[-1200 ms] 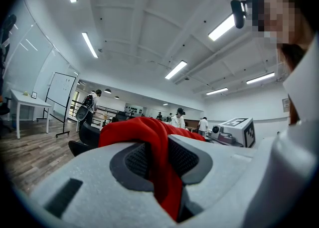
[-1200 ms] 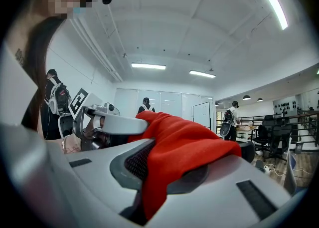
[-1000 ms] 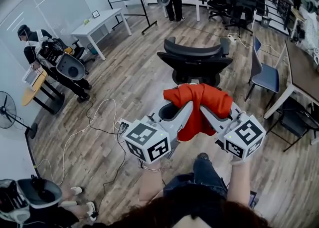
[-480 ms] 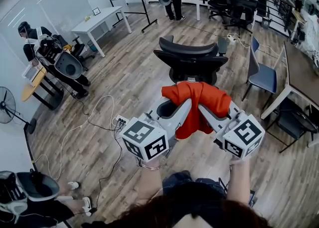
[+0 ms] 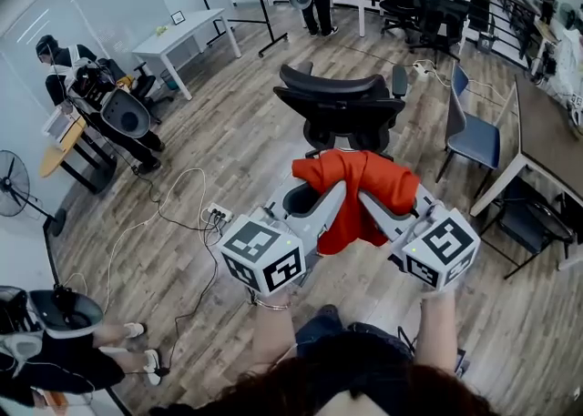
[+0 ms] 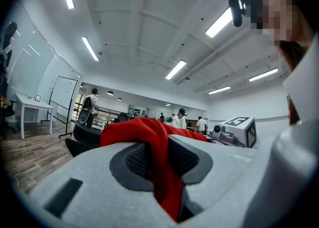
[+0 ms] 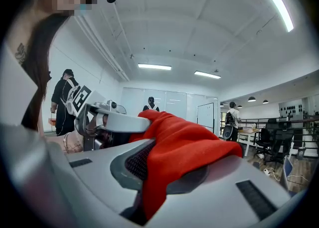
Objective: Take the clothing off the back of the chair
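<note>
A wood floor (image 5: 228,177) spreads below you in an open office, with desks and other people round its edges. The black chair (image 5: 342,100) stands just ahead with its back bare. The red garment (image 5: 364,182) is already off it and hangs in the air between you and the chair, bunched across both grippers.

The left gripper (image 5: 335,194) has its jaws nearly together, pinching a fold of the cloth. The right gripper (image 5: 372,200) pinches another fold the same way, with loose cloth draped over its upper jaw.

Each grip holds only a thin fold, so a quick swing or a pull of the two grippers apart could drag the cloth out of one pinch. The garment would then dangle from one side. The loose lower part hangs near the chair, and if you turn close to it the hem may catch on the seat or an armrest. A cable (image 5: 173,214) and a power strip (image 5: 217,214) lie on the floor to your left, and you could trip on them while you watch the cloth.

No basket, bin or box shows near you, so nothing in view is ready to take the garment.
</note>
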